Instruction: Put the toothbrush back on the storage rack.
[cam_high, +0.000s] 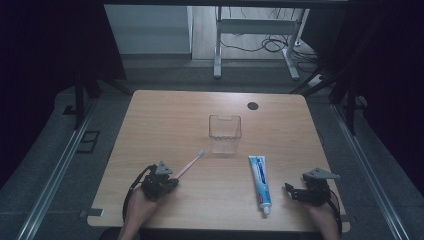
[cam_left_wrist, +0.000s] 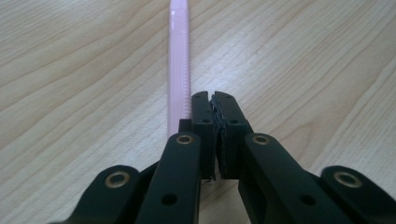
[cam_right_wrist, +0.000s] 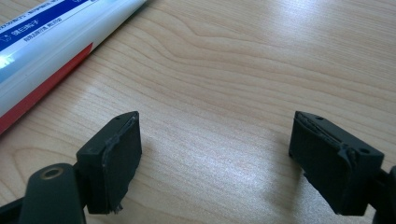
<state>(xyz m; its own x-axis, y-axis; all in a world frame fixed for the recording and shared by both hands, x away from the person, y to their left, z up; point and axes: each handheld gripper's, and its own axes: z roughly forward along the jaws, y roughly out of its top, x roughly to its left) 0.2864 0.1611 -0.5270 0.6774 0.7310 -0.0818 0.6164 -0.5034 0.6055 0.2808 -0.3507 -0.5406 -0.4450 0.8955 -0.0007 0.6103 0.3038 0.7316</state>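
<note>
A pink toothbrush (cam_high: 190, 162) lies on the wooden table (cam_high: 165, 115), bristles toward a clear square cup (cam_high: 225, 134). My left gripper (cam_high: 173, 180) sits at the handle's near end. In the left gripper view its jaws (cam_left_wrist: 215, 95) are shut pad to pad with nothing between them, and the pink handle (cam_left_wrist: 180, 56) runs just beside and under the left jaw. A white and blue toothpaste tube (cam_high: 260, 180) lies cap toward the front edge. My right gripper (cam_high: 290, 190) rests to its right, open (cam_right_wrist: 215, 135), with bare wood between the pads and the tube (cam_right_wrist: 46, 42) off to the left.
A black round cap (cam_high: 253, 105) is set in the table near the far right corner. Beyond the table, a white desk frame (cam_high: 255, 30) and cables stand on the floor. Metal rails run along both sides.
</note>
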